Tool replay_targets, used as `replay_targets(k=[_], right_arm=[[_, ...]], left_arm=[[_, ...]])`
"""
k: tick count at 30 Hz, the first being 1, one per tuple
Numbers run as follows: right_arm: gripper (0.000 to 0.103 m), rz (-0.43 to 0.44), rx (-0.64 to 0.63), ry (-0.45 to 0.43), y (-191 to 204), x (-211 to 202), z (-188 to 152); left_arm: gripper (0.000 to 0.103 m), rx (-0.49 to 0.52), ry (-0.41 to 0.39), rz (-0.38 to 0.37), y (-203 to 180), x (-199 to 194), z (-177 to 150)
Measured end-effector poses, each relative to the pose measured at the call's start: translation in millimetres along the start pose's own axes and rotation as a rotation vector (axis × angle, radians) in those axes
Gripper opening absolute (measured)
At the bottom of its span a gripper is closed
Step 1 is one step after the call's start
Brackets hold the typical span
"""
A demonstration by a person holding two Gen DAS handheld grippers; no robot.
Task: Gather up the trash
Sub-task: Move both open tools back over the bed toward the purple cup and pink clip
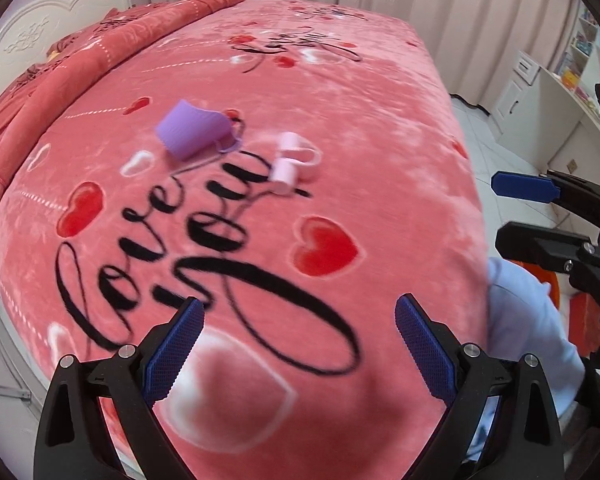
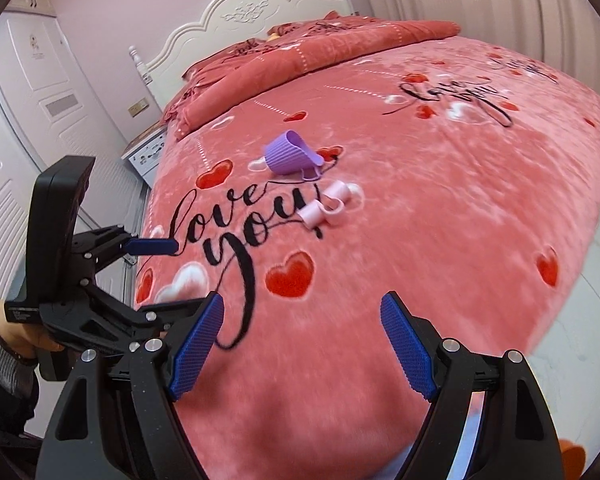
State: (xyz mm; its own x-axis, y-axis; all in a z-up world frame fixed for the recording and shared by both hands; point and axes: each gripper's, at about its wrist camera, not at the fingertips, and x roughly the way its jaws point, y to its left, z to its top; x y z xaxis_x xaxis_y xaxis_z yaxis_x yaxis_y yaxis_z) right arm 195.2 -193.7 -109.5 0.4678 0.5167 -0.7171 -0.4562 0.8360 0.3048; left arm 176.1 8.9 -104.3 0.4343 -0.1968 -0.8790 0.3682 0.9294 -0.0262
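Note:
A purple ribbed cup [image 1: 194, 133] lies on its side on the pink bedspread [image 1: 380, 160], with a purple loop at its rim. A pale pink rolled piece [image 1: 286, 162] lies just to its right. Both also show in the right wrist view: the cup [image 2: 290, 157] and the pink piece [image 2: 327, 205]. My left gripper [image 1: 300, 316] is open and empty above the near end of the bed. My right gripper [image 2: 302, 312] is open and empty, also short of the items. The left gripper shows at the left of the right wrist view [image 2: 156, 246].
A folded red quilt [image 2: 320, 48] lies by the white headboard [image 2: 244, 12]. A white door [image 2: 40, 80] and a small nightstand [image 2: 146, 154] stand left of the bed. White shelving [image 1: 560, 80] and tiled floor are on the right. An orange object [image 1: 580, 308] sits low on the right.

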Motion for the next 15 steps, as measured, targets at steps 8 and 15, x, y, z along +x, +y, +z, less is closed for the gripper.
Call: replay_targets(k=[8,15], right_arm=[[0.08,0.001,-0.017,0.036,-6.4,52.0,29.2],[0.08,-0.008,-0.061,0.073,-9.6,98.3,47.2]], left_arm=[[0.095,0.062,-0.005,0.039,43.6,22.9,45.1],[0.095,0.167,-0.03,0.0,80.5,49.1,92.1]])
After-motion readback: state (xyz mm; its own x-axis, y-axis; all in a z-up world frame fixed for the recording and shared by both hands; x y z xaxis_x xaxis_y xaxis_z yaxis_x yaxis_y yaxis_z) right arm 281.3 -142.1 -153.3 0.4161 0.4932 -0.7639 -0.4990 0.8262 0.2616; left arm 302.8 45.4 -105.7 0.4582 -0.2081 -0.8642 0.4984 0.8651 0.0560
